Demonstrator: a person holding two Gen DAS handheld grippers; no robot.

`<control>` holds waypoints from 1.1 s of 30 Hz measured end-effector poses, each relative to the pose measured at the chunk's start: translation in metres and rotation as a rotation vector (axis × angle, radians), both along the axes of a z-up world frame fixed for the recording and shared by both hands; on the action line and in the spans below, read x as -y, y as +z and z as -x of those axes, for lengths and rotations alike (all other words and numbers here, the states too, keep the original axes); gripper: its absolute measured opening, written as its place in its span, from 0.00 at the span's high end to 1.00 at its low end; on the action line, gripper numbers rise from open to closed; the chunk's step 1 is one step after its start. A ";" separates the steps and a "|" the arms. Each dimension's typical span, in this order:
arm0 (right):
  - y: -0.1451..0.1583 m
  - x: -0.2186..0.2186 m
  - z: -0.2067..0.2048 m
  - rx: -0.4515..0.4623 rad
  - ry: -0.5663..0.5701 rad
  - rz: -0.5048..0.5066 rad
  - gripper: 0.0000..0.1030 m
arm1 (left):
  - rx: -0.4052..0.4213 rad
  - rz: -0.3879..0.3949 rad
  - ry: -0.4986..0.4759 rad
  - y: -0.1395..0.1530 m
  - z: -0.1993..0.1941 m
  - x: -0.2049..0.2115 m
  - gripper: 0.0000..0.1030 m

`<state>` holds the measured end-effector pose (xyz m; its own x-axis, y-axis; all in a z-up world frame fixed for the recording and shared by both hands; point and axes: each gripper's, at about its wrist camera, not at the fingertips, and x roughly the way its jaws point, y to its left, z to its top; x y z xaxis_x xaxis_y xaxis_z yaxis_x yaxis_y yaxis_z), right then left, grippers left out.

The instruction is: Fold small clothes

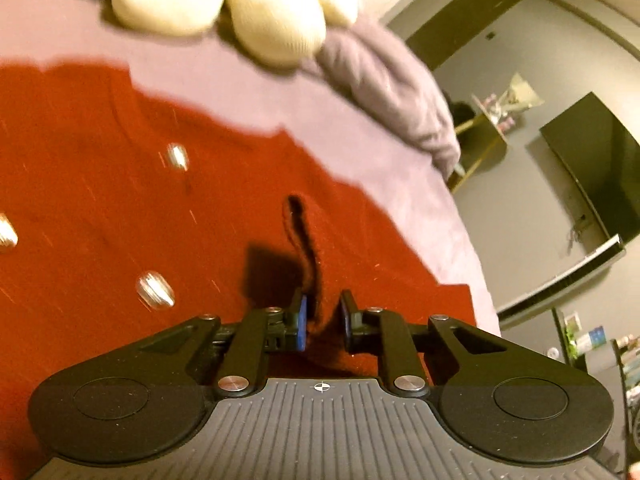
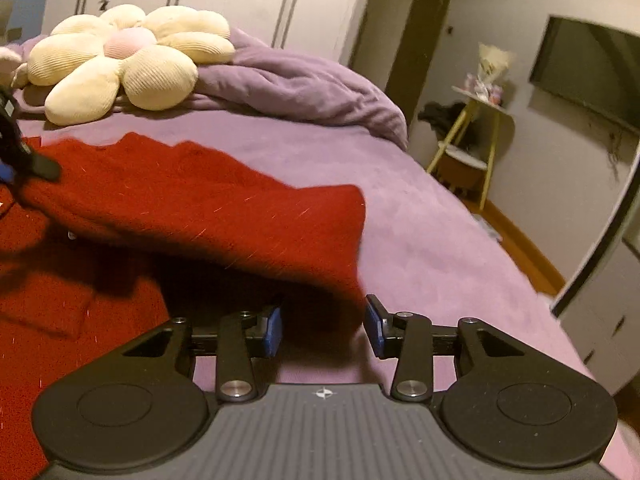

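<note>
Left wrist view first: the left gripper [image 1: 323, 320] sits low in the frame over the red garment [image 1: 168, 208], its blue-padded jaws a narrow gap apart with a raised ridge of the red cloth running up between them. Whether the pads actually pinch that fold, I cannot tell. Three shiny buttons [image 1: 155, 289] glint on the cloth at left, blurred. The garment spreads across the purple bedsheet [image 1: 248, 96], filling the left and middle.

Over to the right wrist view: the right gripper [image 2: 323, 330] stands with jaws wide apart, a hanging corner of the red garment [image 2: 208, 208] sitting between the pads, neither pad pressing it. The cloth is lifted in a fold across mid-frame, and at the left edge the other gripper is at it. A cream flower-shaped cushion [image 2: 120, 60] lies upper left, a dark wall-mounted screen [image 2: 588, 76] upper right. No readable writing or labels anywhere.
</note>
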<state>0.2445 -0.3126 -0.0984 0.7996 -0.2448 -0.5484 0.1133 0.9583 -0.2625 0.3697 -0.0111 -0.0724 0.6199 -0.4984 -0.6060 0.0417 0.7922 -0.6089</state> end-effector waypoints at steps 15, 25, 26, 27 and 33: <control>-0.021 -0.080 -0.048 0.002 0.181 0.197 0.89 | -0.021 -0.236 0.181 -0.029 0.020 -0.124 0.76; -0.016 -0.094 -0.045 0.014 0.191 0.248 0.85 | 0.083 -0.177 0.239 -0.006 0.008 -0.151 0.85; -0.014 -0.097 -0.044 0.023 0.194 0.250 0.84 | 0.105 -0.182 0.245 0.001 0.008 -0.154 0.85; -0.011 -0.101 -0.043 0.036 0.202 0.248 0.82 | 0.127 -0.186 0.255 0.008 0.008 -0.159 0.85; -0.020 -0.113 -0.046 0.043 0.200 0.294 0.78 | 0.130 -0.296 0.275 0.006 0.011 -0.176 0.85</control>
<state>0.2908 -0.1991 -0.1186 0.8687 -0.2233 -0.4421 -0.0520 0.8466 -0.5296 0.3585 0.1651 -0.0668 0.7860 -0.1204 -0.6064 -0.1338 0.9245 -0.3570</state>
